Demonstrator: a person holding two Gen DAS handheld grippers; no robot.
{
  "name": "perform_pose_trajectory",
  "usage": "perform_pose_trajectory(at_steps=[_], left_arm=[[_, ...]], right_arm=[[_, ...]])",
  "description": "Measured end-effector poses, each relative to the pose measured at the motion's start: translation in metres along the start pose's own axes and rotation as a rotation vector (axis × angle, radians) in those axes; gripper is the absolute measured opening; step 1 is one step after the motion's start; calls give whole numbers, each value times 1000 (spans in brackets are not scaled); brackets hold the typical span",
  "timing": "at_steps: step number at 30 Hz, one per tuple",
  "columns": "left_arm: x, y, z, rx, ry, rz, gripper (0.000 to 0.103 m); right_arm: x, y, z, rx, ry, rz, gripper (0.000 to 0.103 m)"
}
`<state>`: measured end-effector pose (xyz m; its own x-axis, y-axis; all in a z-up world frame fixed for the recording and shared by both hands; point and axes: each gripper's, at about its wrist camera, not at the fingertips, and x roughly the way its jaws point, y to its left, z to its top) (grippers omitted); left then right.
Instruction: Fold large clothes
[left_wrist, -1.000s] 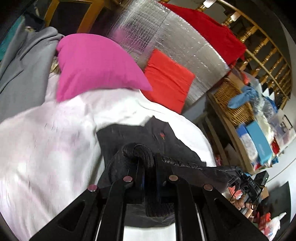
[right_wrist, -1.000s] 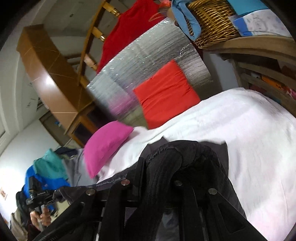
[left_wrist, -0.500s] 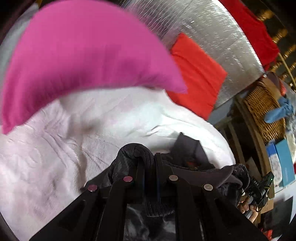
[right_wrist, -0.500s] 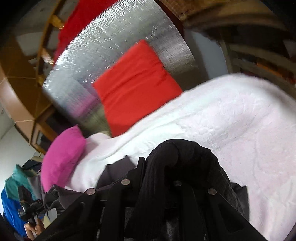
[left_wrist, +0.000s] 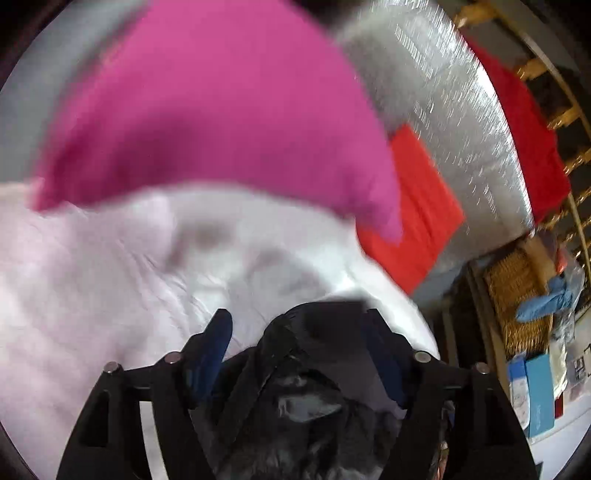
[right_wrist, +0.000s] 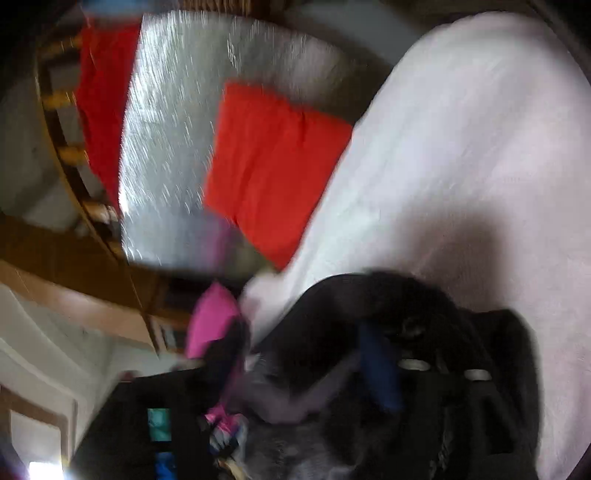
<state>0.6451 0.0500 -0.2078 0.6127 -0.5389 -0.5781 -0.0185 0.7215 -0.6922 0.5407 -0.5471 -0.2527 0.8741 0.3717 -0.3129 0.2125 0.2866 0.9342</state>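
Note:
A dark grey-black garment (left_wrist: 321, 369) lies bunched on the white bed cover (left_wrist: 110, 295). My left gripper (left_wrist: 299, 326) hangs just over it, jaws opening, with the garment's thick hem between the blue-padded fingers (left_wrist: 212, 350) and not pinched. In the blurred right wrist view the same garment (right_wrist: 369, 306) mounds in front of my right gripper (right_wrist: 303, 343). Its jaws are opening too, with one blue pad (right_wrist: 378, 369) beside the cloth. The lower garment is hidden behind both grippers.
A pink pillow (left_wrist: 207, 110) fills the space just beyond the left gripper. A red cushion (left_wrist: 417, 206) leans on a silver foil panel (left_wrist: 454, 110) at the bed's head. A wicker basket (left_wrist: 517, 295) and boxes stand on shelves to the right. White cover (right_wrist: 461, 166) stretches past the right gripper.
Both grippers were shut on the garment's hem and now stand open. Both dropped toward the bed, bringing the pink pillow much closer, and the right wrist view has rolled.

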Motion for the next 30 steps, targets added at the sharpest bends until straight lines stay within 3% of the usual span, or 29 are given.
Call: perform_pose_trajectory(at_steps=[3,5,9,14,18,23,30], left_arm=[[-39,-10,-18,51,28,15,74],[-66,-16,-40,91,18,20,74],[-117,-10,-110,107,1,61,77],[-119,23,-178,-19,76,61,78],[-90,54,-198,-183,147,59,78],[-71,70,-189,-263,75,6,78],[-39,74,-169,-308,28,-81,78]], right_arm=[[-50,3,0,28,-114,64,87],[-76,10,-9,-2,-94,65,87],[-126,19,-63,-166,-2,-92,87],[-179,-26,-133,-42,65,-110,87],[-169,-42,-155,9,100,-156,87],[-135,-56,-160,22,106,-262,87],[-91,-75,-143,42,-5,-209,88]])
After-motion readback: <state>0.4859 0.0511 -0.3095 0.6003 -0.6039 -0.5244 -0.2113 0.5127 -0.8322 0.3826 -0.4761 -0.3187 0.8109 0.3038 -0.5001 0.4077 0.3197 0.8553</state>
